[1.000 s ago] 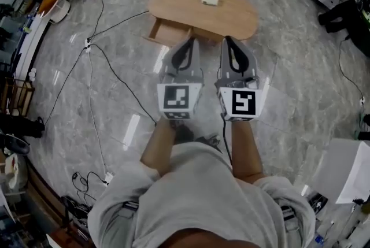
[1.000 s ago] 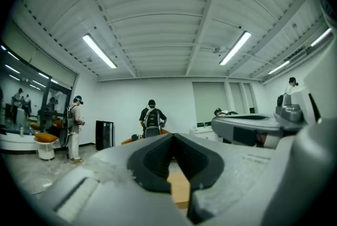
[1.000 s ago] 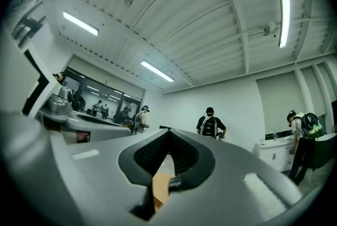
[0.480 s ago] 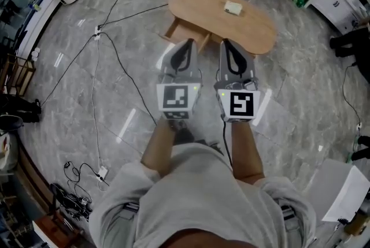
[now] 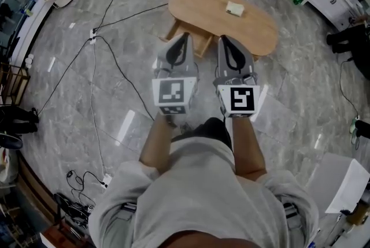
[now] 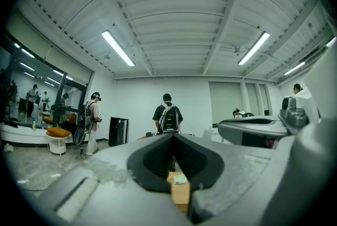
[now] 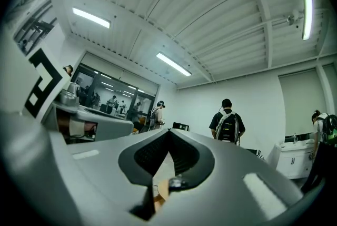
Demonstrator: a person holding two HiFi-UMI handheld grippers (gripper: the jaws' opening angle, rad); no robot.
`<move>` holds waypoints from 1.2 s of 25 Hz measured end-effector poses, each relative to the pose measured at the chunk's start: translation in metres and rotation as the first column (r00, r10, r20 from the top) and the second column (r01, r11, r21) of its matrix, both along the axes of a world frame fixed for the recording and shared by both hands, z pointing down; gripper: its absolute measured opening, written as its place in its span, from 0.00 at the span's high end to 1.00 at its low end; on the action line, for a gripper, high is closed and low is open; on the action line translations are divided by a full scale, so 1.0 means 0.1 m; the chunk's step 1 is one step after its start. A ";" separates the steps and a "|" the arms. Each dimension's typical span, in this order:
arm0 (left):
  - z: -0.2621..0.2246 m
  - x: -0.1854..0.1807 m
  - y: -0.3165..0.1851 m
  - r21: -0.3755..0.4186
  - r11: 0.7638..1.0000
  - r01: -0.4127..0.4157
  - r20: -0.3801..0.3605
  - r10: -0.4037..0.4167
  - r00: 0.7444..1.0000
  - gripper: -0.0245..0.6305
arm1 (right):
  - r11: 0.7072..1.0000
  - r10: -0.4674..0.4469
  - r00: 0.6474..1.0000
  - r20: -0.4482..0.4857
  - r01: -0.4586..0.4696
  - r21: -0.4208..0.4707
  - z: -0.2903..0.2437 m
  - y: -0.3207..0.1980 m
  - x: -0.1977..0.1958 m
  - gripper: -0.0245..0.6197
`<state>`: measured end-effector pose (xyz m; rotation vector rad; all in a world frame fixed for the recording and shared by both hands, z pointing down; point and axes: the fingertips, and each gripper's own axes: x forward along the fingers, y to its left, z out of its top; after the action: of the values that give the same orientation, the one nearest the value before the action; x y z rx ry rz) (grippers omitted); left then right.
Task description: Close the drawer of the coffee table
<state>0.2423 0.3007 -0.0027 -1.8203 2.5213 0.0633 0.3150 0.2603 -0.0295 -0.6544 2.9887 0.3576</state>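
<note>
Head view: holds left claw point(image 5: 184, 36) and right claw point(image 5: 223, 39) clenched empty, side by side; aims both at open drawer point(image 5: 201, 42) of counter point(image 5: 254, 27), likely to push it shut.

The desk point(image 5: 254, 33) is pale brown wood. The left tool point(image 5: 184, 37) and right tool point(image 5: 223, 39) are grey with black-and-white markers point(image 5: 174, 93). The floor point(image 5: 63, 119) is veined grey.
</note>
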 end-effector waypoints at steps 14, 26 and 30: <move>0.14 -1.15 -1.01 -0.054 0.997 0.046 -0.003 -0.047 0.999 0.93 | 0.999 -0.018 1.000 -0.026 0.017 -0.029 0.18 -1.20 -0.99 0.95; 0.39 -1.91 -1.83 -0.162 0.984 0.069 0.022 -0.066 0.998 0.93 | 0.991 -0.059 0.998 -0.002 0.058 -0.123 0.45 -2.12 -1.94 0.95; 0.46 -2.24 -1.92 -0.180 0.981 0.067 0.009 -0.066 0.998 0.93 | 0.986 -0.059 0.998 -0.016 0.055 -0.155 0.54 -2.18 -2.25 0.95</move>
<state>0.0186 0.1087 0.0436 -1.7897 2.6622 -0.1748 0.0897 0.0419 0.0249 -0.5787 3.0702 0.1311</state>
